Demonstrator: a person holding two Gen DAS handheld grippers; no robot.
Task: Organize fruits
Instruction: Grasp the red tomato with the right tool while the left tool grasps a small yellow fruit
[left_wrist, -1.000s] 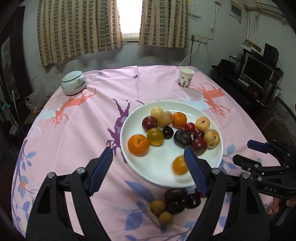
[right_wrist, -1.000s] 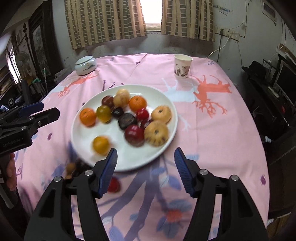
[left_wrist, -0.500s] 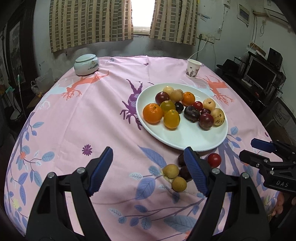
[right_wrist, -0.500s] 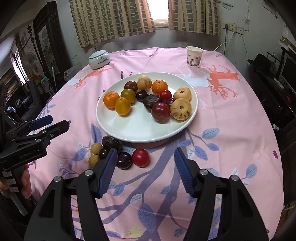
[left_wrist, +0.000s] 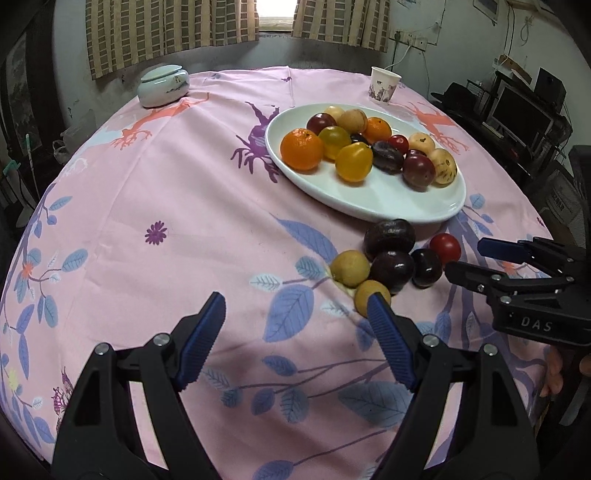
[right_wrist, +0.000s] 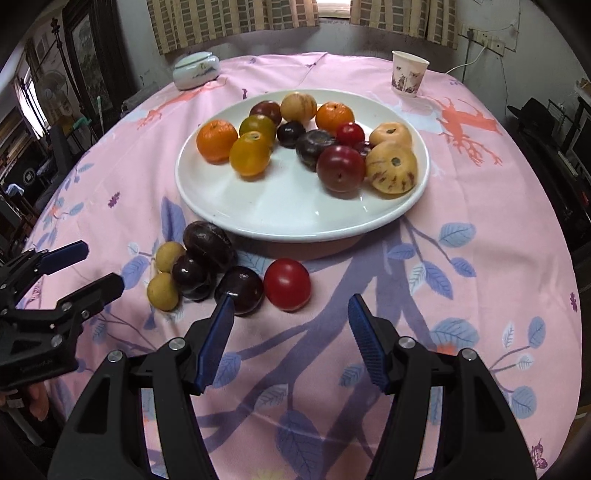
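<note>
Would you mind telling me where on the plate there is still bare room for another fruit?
The plate's near half is bare, bordered by its front rim and the yellow fruit and red plum. The far half is crowded.

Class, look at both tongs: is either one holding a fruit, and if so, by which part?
Nothing is held. The left tongs and the right tongs are both open over the tablecloth, with no fruit between their fingers.
</note>
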